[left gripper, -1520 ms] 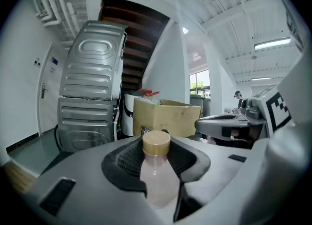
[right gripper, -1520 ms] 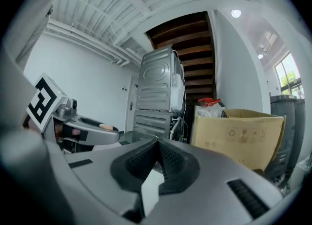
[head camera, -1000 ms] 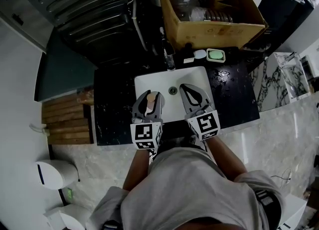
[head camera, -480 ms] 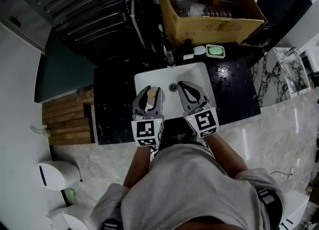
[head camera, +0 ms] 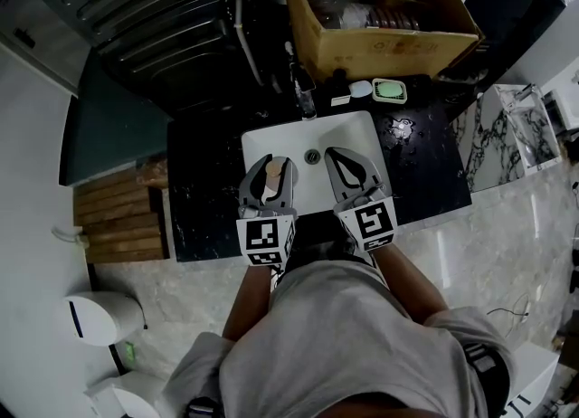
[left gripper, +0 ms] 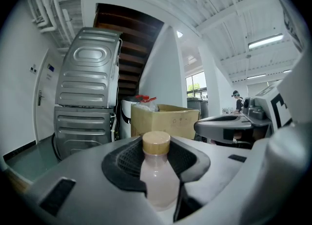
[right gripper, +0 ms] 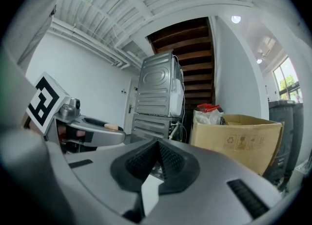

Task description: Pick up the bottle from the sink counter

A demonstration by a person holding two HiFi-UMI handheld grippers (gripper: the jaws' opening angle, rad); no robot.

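While a person stands at the black counter point(head camera: 204, 192), the left gripper point(head camera: 270, 163) holds a tan-capped bottle point(left gripper: 157, 178) of pale liquid upright over the front of the white sink point(head camera: 288, 138), its 2 jaws clamped on the bottle's sides. Just beside it, the right gripper point(right gripper: 157, 145) hangs over the basin, jaws together and empty. A cardboard box point(head camera: 389, 45) sits behind the faucet point(head camera: 308, 104).
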